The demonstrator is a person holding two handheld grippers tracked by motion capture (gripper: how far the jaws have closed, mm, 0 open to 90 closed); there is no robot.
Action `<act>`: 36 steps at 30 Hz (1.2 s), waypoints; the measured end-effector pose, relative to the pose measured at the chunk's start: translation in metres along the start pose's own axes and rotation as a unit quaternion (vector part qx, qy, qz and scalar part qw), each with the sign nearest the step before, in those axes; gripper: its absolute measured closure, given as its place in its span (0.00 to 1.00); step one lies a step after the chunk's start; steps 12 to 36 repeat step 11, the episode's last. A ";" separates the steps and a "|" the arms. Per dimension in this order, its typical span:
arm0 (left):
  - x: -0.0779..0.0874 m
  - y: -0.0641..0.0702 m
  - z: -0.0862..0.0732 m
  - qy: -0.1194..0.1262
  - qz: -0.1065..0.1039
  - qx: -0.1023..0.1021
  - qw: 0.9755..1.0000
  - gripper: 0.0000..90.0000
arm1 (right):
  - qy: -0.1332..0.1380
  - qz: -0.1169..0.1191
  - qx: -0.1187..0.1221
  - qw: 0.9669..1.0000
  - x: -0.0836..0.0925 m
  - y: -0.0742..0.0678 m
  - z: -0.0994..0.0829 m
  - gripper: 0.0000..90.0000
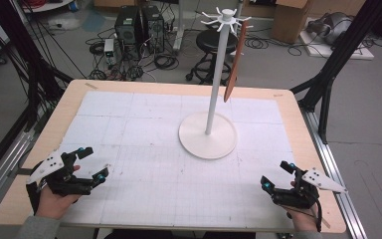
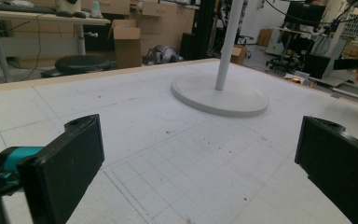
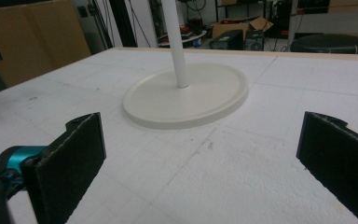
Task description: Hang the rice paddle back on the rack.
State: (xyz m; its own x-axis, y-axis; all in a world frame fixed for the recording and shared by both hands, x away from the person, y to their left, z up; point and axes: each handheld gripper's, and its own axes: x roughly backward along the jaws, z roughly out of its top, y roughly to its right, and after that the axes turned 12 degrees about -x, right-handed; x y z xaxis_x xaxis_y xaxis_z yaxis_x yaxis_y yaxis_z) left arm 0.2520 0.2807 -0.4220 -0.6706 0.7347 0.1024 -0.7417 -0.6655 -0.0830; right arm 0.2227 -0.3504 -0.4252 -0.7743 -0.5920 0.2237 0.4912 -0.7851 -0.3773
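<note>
Grippers idle: left gripper (image 1: 93, 164) and right gripper (image 1: 275, 175) both wide open, empty, near table edge. Likely pre-start; next move presumably approaches stand (image 1: 208, 134) bearing strap (image 1: 234, 62).

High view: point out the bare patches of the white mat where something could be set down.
Widest bare stretch: the near mat between the left hand-held gripper and the right hand-held gripper, in front of the white round stand base. The far-left mat beside the white pole is bare too. Tightest spot: around the base, under the hanging brown flat strip.
</note>
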 end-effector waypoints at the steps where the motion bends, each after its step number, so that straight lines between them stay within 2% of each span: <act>1: 0.000 0.000 0.000 0.000 -0.001 0.000 1.000 0.02 | 0.000 -0.003 0.003 1.000 0.002 0.000 -0.001 0.00; 4: -0.001 0.001 0.000 -0.003 -0.001 0.000 1.000 0.02 | 0.000 -0.003 0.010 1.000 0.006 -0.001 -0.001 0.00; 11: -0.002 0.001 0.000 -0.006 0.002 0.000 1.000 0.02 | -0.004 0.002 0.007 1.000 0.003 0.004 -0.001 0.00; 36: -0.002 0.001 0.000 -0.006 0.002 0.000 1.000 0.02 | -0.004 0.002 0.007 1.000 0.003 0.004 -0.001 0.00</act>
